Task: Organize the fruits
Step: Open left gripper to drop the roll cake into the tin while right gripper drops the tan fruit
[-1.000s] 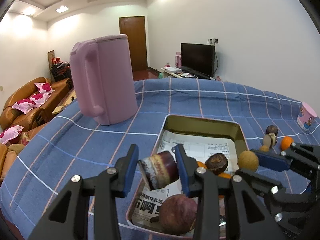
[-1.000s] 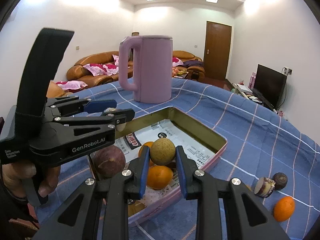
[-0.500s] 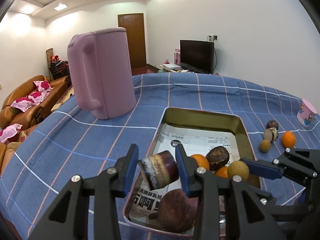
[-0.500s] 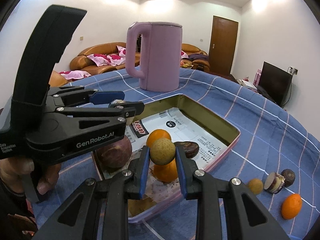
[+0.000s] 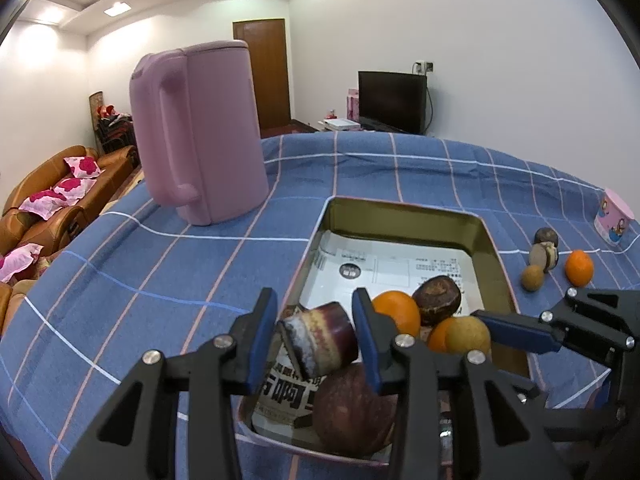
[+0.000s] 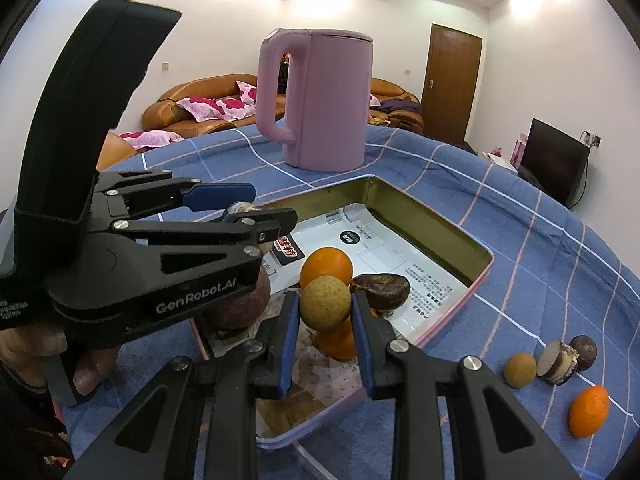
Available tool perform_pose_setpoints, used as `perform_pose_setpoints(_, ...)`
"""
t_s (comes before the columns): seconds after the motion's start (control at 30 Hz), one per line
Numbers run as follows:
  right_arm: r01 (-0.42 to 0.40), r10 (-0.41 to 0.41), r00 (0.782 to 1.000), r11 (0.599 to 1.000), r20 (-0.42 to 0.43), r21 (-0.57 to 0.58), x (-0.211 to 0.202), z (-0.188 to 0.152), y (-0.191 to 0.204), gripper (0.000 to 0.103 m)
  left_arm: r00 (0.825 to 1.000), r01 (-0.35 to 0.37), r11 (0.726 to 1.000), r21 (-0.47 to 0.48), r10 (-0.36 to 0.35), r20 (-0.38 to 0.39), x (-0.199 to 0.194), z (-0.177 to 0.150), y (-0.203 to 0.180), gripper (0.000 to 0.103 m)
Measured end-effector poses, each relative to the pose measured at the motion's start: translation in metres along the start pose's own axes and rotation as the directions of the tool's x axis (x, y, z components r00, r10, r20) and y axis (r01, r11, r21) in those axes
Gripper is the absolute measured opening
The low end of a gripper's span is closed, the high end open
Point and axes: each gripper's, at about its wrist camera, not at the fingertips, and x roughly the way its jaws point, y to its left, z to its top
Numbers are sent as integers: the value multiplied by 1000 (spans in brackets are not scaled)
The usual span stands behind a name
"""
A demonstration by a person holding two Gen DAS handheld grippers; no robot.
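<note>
My left gripper [image 5: 316, 336] is shut on a cut dark purple fruit piece [image 5: 320, 338] and holds it over the near left part of the metal tray [image 5: 400, 210]. My right gripper [image 6: 325, 320] is shut on a small tan round fruit [image 6: 325, 301] above the tray [image 6: 432, 220]; that fruit also shows in the left wrist view [image 5: 468, 334]. The paper-lined tray holds two oranges [image 5: 394, 314], a dark brown fruit [image 5: 436, 300] and a large reddish round fruit [image 5: 352, 408].
A tall pink kettle [image 5: 200, 128] stands on the blue checked cloth beyond the tray. On the cloth to the right lie a tan fruit [image 6: 520, 370], a cut purple fruit [image 6: 556, 362], a dark fruit [image 6: 584, 352] and an orange [image 6: 590, 410]. A pink cup [image 5: 614, 216] stands far right.
Both grippers have come lower and closer over the tray, each still holding its fruit. The tan fruit now sits just above the oranges in the tray.
</note>
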Motion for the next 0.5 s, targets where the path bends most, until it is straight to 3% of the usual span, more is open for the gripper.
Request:
perform_pose_setpoints(0.1,-8,8,1000,1000,-5,3,1,0,0,28,1000,3,1000,4,-3,2,-3,0,-1,45)
perform_pose_setpoints(0.27,-25,25,1000,1000,-18,5,2,-1,1,28,1000,-13,1000,0,13,17,-10,2,-2,71)
perform_pose_setpoints(0.33,-21,21,1000,1000,-14,6,1,-1,1,30,999,-16,1000,-5,16,28,-14,4,-2,76)
perform_pose_setpoints(0.4,-29,29,1000,999,-9,12,-1,-2,0,41,999,-17,1000,-6,17,38,-18,5,-2,79)
perform_pose_setpoints(0.5,-24,24,1000,1000,0,18,-3,-3,-1,43,999,-8,1000,-12,8,49,-24,8,-2,80)
